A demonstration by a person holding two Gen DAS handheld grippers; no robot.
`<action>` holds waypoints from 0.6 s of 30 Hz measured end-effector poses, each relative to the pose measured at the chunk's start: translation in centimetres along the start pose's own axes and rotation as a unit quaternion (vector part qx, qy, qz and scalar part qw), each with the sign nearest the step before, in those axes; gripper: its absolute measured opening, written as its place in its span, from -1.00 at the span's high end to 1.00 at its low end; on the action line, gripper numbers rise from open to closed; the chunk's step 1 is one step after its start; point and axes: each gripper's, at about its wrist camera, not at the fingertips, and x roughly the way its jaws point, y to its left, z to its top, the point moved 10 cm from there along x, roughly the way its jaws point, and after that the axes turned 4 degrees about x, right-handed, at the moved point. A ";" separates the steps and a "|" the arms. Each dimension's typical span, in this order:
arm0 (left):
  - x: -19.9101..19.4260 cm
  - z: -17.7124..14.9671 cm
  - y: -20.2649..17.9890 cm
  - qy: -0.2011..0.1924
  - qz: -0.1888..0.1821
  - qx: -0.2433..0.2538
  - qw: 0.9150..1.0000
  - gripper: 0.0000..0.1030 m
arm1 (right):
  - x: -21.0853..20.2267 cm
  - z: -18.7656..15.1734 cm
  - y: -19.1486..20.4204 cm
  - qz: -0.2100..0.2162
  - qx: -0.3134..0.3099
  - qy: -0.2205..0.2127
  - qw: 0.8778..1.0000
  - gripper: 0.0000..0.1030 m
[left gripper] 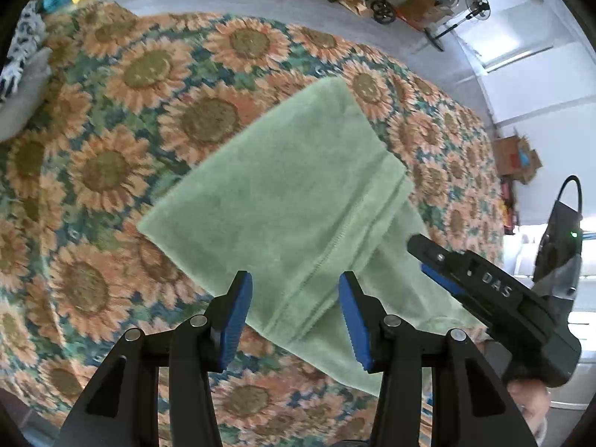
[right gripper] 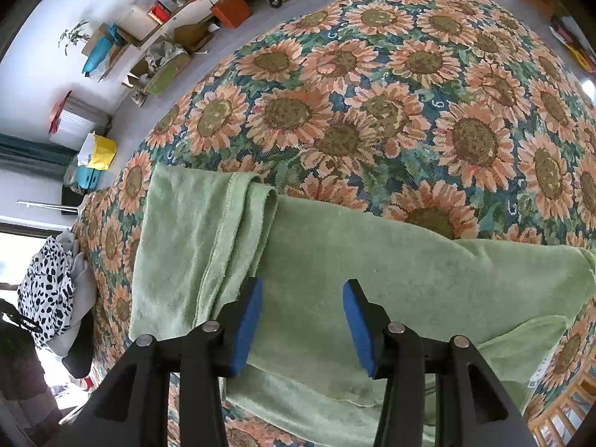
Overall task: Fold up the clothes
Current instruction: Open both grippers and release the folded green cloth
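Observation:
A light green towel (left gripper: 298, 186) lies folded on the sunflower bedspread (left gripper: 111, 167). My left gripper (left gripper: 295, 279) hovers over its near stitched hem, open, with nothing pressed between the blue pads. My right gripper (left gripper: 428, 260) reaches in from the right over the towel's lower layer. In the right wrist view the towel (right gripper: 391, 279) spreads wide, with a folded-over flap (right gripper: 208, 231) at its left end. There the right gripper (right gripper: 302, 283) stands open above the cloth and grips nothing.
A black-and-white spotted garment (right gripper: 48, 287) and a grey cloth lie at the bedspread's (right gripper: 372, 111) left edge. Boxes, bags, a stroller and a standing fan (left gripper: 476, 11) crowd the floor beyond. A wooden rail (right gripper: 558, 421) shows at the lower right.

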 end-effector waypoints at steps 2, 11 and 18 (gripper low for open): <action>0.2 -0.1 0.3 0.000 0.018 0.010 1.000 0.04 | 0.1 -0.3 -0.4 0.000 0.002 0.004 1.000 0.00; 0.4 -0.5 2.0 0.003 0.031 -0.004 1.000 0.04 | 0.2 -1.8 -3.1 -0.011 0.017 0.019 1.000 0.00; -1.2 0.4 3.8 -0.007 0.041 -0.004 0.999 0.04 | -0.1 -1.9 -1.7 -0.004 0.010 0.016 1.000 -0.23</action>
